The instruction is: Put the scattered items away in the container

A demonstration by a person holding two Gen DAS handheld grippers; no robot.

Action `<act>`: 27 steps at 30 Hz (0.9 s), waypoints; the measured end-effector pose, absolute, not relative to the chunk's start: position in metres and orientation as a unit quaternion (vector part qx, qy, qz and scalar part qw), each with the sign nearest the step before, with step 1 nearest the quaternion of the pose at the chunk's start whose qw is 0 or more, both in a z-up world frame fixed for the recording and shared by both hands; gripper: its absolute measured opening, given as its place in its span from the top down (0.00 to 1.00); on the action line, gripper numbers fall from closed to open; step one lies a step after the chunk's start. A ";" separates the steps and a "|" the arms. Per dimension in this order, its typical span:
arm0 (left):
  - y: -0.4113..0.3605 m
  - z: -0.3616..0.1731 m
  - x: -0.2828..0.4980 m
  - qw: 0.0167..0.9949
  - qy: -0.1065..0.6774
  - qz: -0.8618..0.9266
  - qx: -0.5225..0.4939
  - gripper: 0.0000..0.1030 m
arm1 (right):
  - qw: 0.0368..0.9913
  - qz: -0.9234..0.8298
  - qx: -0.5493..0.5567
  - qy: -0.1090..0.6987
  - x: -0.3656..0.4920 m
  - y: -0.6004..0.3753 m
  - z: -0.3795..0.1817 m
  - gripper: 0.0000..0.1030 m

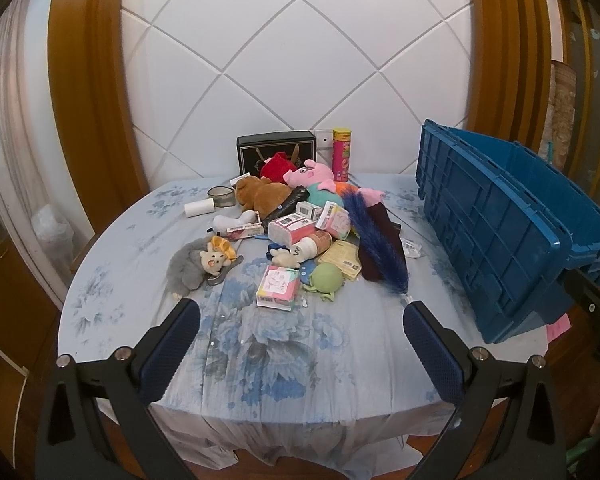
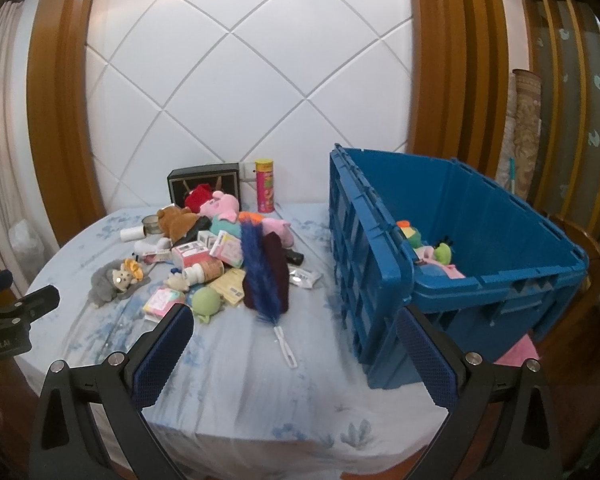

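Floral cloth covers the table where your scattered pile (image 1: 300, 232) lies left of the blue crate (image 2: 480, 256), both grippers (image 1: 300, 336) (image 2: 294, 344) gaping empty, so pinch the soft, light plush toys mid-body.

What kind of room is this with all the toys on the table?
Probably a room in someone's home, maybe a dining room. A round table with a flowery cloth stands by a padded white wall with wooden trim, and soft toys like the pink pig lie beside a blue storage crate.
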State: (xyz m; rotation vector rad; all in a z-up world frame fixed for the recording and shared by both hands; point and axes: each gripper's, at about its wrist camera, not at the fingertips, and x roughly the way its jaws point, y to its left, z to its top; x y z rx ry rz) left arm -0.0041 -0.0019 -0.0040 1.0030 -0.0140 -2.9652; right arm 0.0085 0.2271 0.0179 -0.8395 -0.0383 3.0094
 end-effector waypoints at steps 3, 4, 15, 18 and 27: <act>-0.003 -0.003 -0.005 0.005 -0.004 -0.947 0.320 0.00 | 0.008 0.963 -0.270 -0.012 0.007 0.227 0.016 0.00; -0.003 -0.003 -0.005 0.005 -0.004 -0.947 0.320 0.00 | 0.008 0.963 -0.271 -0.012 0.006 0.227 0.016 0.00; -0.007 -0.003 -0.008 0.008 0.000 -0.946 0.324 0.00 | 0.003 0.961 -0.276 -0.013 0.003 0.224 0.014 0.00; -0.008 -0.004 -0.008 0.010 0.001 -0.945 0.326 0.00 | 0.002 0.961 -0.277 -0.013 0.000 0.224 0.013 0.00; -0.009 -0.007 -0.009 0.019 0.003 -0.944 0.330 0.00 | -0.005 0.959 -0.284 -0.014 -0.007 0.225 0.008 0.00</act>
